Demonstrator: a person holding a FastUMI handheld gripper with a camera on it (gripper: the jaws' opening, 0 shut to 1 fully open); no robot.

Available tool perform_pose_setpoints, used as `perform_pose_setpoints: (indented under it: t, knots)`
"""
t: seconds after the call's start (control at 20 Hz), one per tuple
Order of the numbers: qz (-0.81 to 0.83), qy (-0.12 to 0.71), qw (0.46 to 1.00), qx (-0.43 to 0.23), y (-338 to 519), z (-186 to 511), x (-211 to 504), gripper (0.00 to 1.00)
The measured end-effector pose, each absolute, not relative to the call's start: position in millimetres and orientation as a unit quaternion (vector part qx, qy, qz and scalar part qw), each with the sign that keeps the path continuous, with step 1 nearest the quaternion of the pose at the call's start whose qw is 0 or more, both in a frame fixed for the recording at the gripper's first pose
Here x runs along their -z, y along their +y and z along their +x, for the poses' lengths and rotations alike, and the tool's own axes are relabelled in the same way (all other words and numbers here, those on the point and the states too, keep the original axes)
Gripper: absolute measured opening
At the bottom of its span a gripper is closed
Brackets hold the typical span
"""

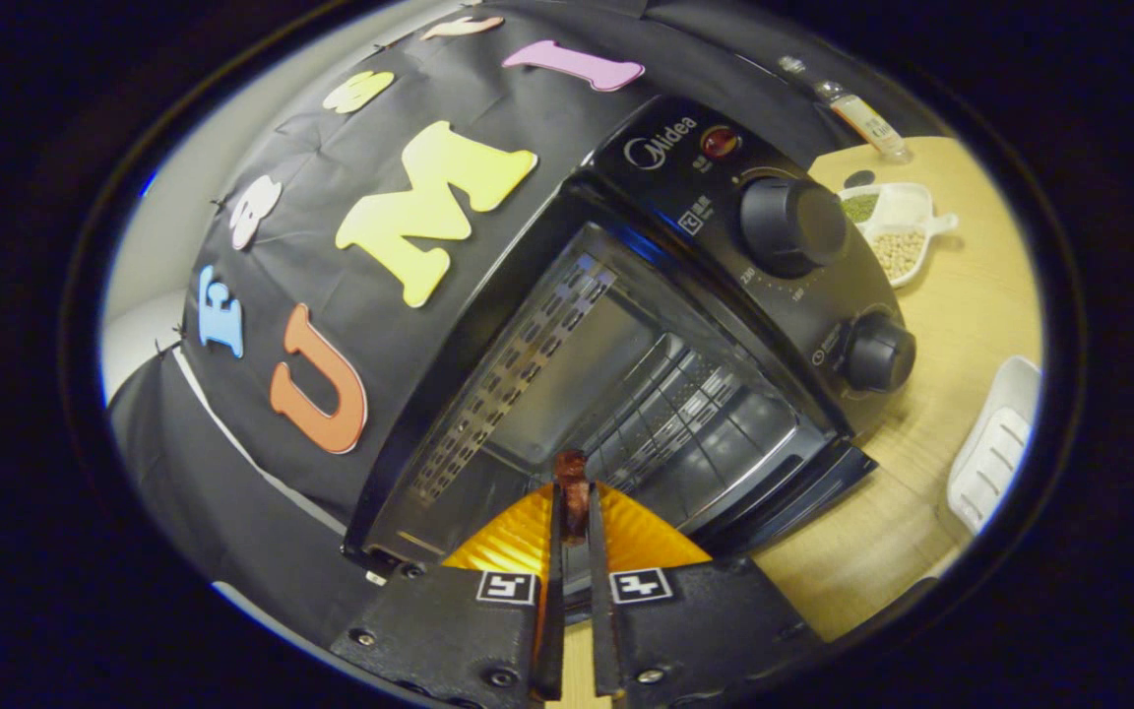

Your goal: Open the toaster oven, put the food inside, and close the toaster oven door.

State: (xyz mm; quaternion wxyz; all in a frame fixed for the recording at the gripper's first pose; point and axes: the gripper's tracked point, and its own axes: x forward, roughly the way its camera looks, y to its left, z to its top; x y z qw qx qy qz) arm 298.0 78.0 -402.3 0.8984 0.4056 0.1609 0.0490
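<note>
Claw (574, 522) nearly closed, pinching a dark lumpy food piece (572, 483) before the open, metal-lined toaster oven (626, 374).

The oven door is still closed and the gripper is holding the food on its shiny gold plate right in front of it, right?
Not quite. The toaster oven door is open: the gripper view looks straight in at the wire rack inside. The rest holds: the gripper is pinching the food, which sits on the shiny gold plate, right in front of the oven.

The gripper (572, 512), jaws clamped on dark food (572, 487), faces the open toaster oven (626, 394).
</note>
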Motion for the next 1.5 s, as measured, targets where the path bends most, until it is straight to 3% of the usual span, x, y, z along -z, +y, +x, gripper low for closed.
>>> perform_pose_setpoints:
  t: [0.15,0.35,0.4,0.75,1.0,1.2,1.5]
  knots:
    - [0.383,0.158,0.909,-0.035,70,301,408,0.22]
    - [0.381,0.15,0.912,-0.026,63,299,407,0.54]
    - [0.38,0.147,0.913,-0.028,62,297,407,0.66]
    - [0.284,0.105,0.951,-0.06,73,272,378,0.96]
    - [0.17,0.058,0.983,-0.039,84,246,364,1.0]
    - [0.116,0.072,0.991,-0.011,85,220,369,1.0]
    - [0.093,0.112,0.989,-0.021,89,159,371,1.0]
